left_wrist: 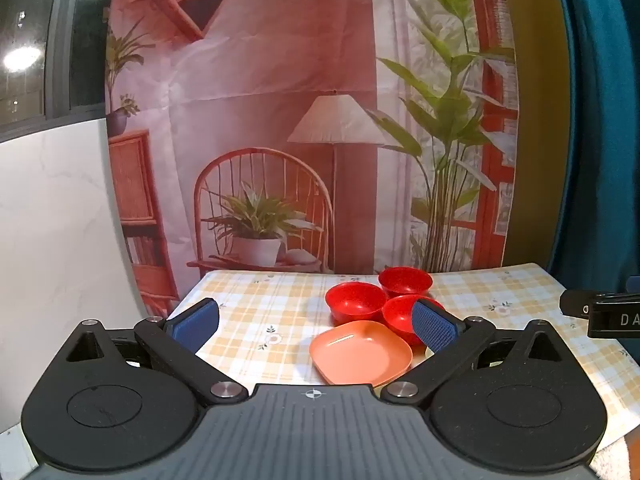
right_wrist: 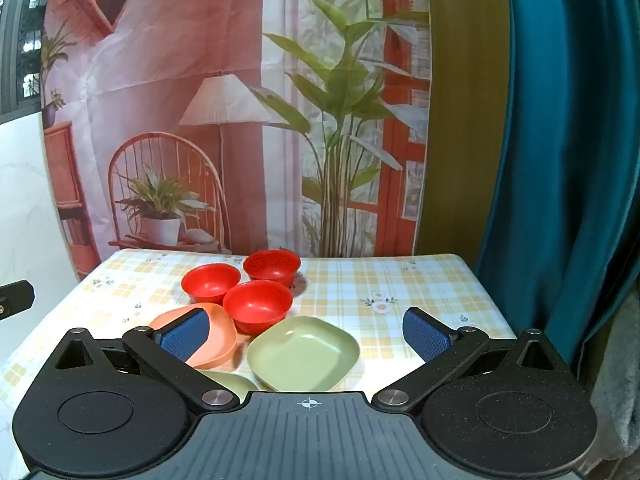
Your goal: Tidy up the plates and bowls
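**Nothing stacked yet: begin with the plates**

While both grippers hang above the near edge of the checked tablecloth [right_wrist: 420,280], neither holds anything, and the dishes lie loose, so my judgement is that sorting has not begun.

Taking the green plate [right_wrist: 304,354] as the landmark and reading left to right: the left gripper [left_wrist: 314,322] is spread wide, its fingers bracketing the orange plate [left_wrist: 360,354]. That orange plate sits just left of the green plate, the two close but whether they touch I cannot tell. Three red bowls [right_wrist: 258,306] cluster behind both plates; the nearest appears to touch the orange plate's rim. A second pale green plate [right_wrist: 230,382] peeks out at the green plate's near-left, mostly hidden by the right gripper [right_wrist: 306,336], which is likewise spread wide, straddling the green plate.

To do the step well, I would pinch one plate by its raised rim on the side away from the bowls, lift it level, and set it squarely into the other. The smooth rim could slip from a shallow pinch, and a careless approach could nudge the nearest bowl.
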A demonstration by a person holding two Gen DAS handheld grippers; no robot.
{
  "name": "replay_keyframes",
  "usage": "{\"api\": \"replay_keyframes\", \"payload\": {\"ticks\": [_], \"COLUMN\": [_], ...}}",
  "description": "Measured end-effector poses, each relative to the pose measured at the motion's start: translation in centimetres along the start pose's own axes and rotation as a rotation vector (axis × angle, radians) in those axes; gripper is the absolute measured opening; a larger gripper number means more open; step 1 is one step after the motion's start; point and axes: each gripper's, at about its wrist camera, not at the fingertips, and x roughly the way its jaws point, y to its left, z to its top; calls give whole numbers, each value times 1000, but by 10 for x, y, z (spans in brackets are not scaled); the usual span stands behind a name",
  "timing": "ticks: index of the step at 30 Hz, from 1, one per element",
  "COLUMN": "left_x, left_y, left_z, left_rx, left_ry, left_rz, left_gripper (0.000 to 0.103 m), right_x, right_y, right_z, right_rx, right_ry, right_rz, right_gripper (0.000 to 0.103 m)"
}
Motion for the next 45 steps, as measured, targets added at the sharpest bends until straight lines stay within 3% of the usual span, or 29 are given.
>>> {"api": "replay_keyframes", "payload": {"ticks": [45], "left_x": [0], "left_y": [1], "left_z": [0], "left_rx": [-6], "left_ry": [11], "left_rz": [0], "left_gripper": [103], "right_x": [-1], "right_y": [0], "right_z": [0], "right_rx": [-2], "right_ry": [-8], "right_rz": [-1], "right_gripper": [103]}}
